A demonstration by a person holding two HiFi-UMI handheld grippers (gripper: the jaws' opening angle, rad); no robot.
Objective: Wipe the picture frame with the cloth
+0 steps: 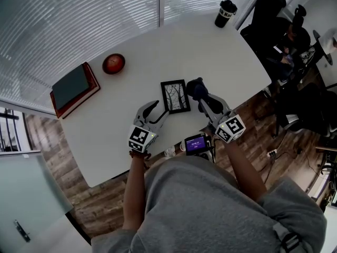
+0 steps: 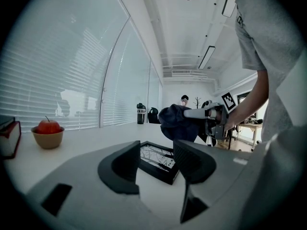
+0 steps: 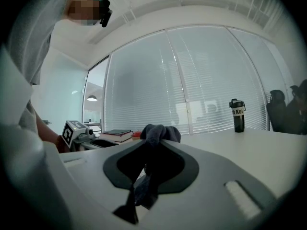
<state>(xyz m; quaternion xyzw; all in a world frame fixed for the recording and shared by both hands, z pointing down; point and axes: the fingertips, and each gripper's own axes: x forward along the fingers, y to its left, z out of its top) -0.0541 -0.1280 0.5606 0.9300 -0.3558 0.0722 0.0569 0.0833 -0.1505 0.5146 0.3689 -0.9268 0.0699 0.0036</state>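
Head view: a white worktop (image 1: 210, 51) is seen running along a window covered by closed blinds (image 1: 79, 15), with wooden floor (image 1: 68, 178) beyond its near edge. The picture frame (image 1: 175, 96), black-edged with a pale tree print, is laid flat near the middle of the near side.

Well apart from it to the left, a small bowl (image 2: 47, 138) is set, and a single red apple (image 2: 48, 126) is held in it. Nearer the left corner a dark green book is stacked on a red one (image 1: 75, 88). At the far right end a dark lidded flask (image 1: 226, 13) is stood upright; what is in it cannot be told. None of these is placed between the frame and the grippers. Dark office chairs (image 1: 274, 20) are grouped off the worktop's right end.

The left gripper (image 1: 160, 108) is held low at the frame's near left corner with its jaws partly apart. Nothing is clamped by them; in the left gripper view the frame's corner is seen through the gap, just beyond the pads.

The right gripper (image 1: 204, 101) is closed tight on a dark blue cloth (image 1: 196, 88), which is bunched above its tips and trails down between the jaws in the right gripper view. The bunch is held at the frame's far right corner. Whether it is pressed against the frame cannot be told.
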